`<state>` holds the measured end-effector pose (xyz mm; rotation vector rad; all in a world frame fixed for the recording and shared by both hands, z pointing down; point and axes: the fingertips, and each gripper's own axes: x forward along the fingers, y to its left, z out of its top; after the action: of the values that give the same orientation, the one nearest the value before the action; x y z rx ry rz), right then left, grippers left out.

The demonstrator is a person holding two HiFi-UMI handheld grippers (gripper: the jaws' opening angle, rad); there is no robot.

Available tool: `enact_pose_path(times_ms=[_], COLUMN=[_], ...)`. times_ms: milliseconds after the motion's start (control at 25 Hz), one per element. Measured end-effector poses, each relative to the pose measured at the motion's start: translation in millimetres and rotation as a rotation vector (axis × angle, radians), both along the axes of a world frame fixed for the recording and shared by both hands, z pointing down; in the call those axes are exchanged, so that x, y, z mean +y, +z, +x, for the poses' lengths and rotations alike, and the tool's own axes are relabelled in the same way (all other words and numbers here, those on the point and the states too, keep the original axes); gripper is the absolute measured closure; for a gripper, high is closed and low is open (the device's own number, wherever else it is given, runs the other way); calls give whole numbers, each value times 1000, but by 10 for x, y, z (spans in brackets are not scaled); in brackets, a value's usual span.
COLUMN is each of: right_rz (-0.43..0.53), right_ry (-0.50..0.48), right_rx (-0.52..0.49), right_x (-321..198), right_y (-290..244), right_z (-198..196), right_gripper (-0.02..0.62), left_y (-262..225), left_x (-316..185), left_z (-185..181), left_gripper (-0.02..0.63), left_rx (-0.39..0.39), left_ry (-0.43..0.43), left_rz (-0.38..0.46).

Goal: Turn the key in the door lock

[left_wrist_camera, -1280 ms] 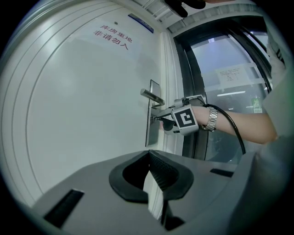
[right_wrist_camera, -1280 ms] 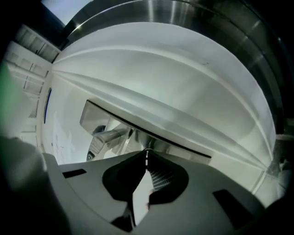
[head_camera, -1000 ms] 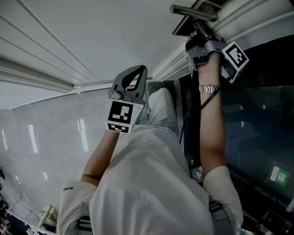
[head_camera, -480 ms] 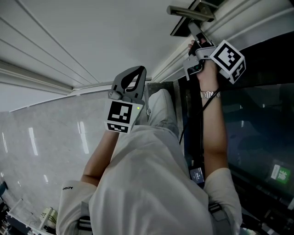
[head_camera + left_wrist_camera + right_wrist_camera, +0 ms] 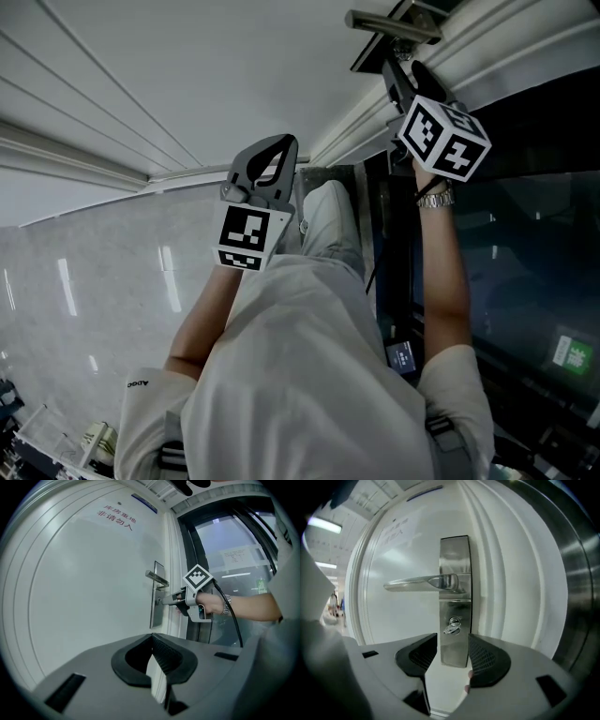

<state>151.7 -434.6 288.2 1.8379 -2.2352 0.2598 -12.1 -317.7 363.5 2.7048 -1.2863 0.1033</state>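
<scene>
Hanging back by the body, the left claw (image 5: 157, 667) is clenched on nothing. Farther out, the right claw (image 5: 453, 640) has just been opening and stands released, with nothing between its pads. Beyond its gap, at 12 o'clock, the key (image 5: 452, 628) sits in the lock on the plate (image 5: 454, 564), bow tilted, clear of both pads. The handle (image 5: 417, 583) lies at 12 o'clock of the key, its lever reaching toward 9. This looks like the let-go after a turn. Next, either re-grip the bow squarely for more turn, or draw straight back.
</scene>
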Motion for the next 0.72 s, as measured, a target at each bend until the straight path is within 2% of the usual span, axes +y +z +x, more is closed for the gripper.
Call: enact_pose_path(times_ms=[120,320,400,480,720], right_rz=[55,158,176,169,169], right_ry=[3,1,-17,-45,-87], right_rx=[273,787,956,1030,1169], right_x=[5,-11,-36,-64,-128], right_y=[-46,-152,-140,-101,-39], right_z=[-7,-80,-108,-125,-178], right_gripper=[416,416,416,416,416], left_y=[-2,-13,-9,-1,3], left_x=[-5,-16,-19,-26,-44], left_z=[3,-7,-24,-36,-39], left_gripper=[597,597,597,597,597], left_rx=[1,5,6,7,3], left_ry=[1,0,-4,-8,-8], left_rz=[2,4,3,2,2])
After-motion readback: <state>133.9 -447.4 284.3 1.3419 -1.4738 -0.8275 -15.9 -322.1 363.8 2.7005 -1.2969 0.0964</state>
